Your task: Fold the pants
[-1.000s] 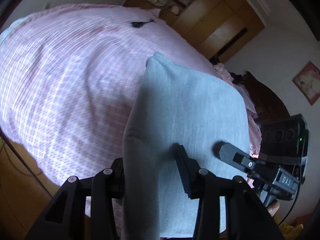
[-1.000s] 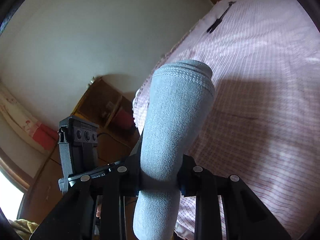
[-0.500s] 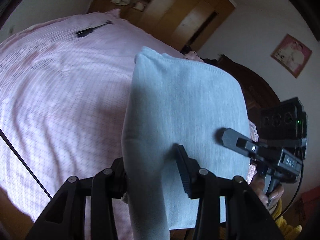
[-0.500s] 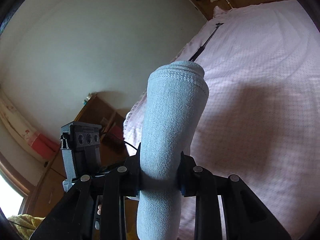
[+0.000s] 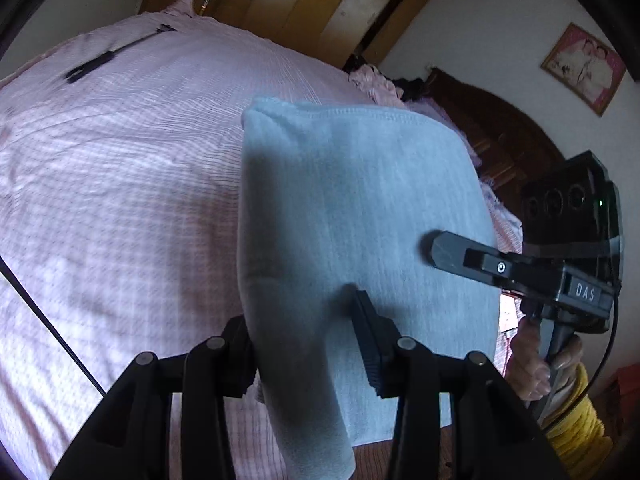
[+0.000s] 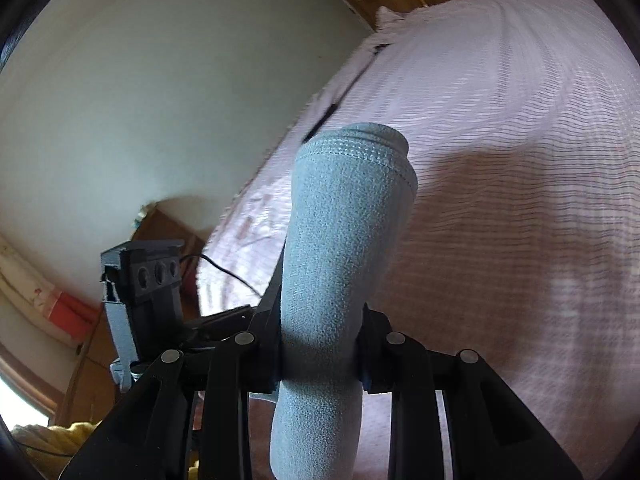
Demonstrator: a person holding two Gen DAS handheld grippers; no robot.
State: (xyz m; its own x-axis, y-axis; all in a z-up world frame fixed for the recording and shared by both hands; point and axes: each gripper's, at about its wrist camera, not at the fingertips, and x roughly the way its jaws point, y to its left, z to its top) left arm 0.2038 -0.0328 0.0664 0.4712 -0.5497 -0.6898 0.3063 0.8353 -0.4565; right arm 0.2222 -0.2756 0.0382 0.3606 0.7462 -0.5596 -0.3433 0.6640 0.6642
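Carrying step of the fold: soft grey fleece pants (image 5: 360, 208) lifted off the pink checked bedspread (image 5: 120, 184), stretched between both claws. Left claw (image 5: 308, 340) clamped on one bunched edge near the camera; right claw (image 6: 320, 352) clamped on the other edge, hem (image 6: 356, 148) pointing toward the far side. Thin black rod (image 5: 116, 54) lying far left on the bed, well apart. Next, probably: lower onto the bedspread, lay flat, keep both edges level, then release.

Pink bedspread (image 5: 120, 184) lies open except a black stick (image 5: 116, 52) at its far edge.
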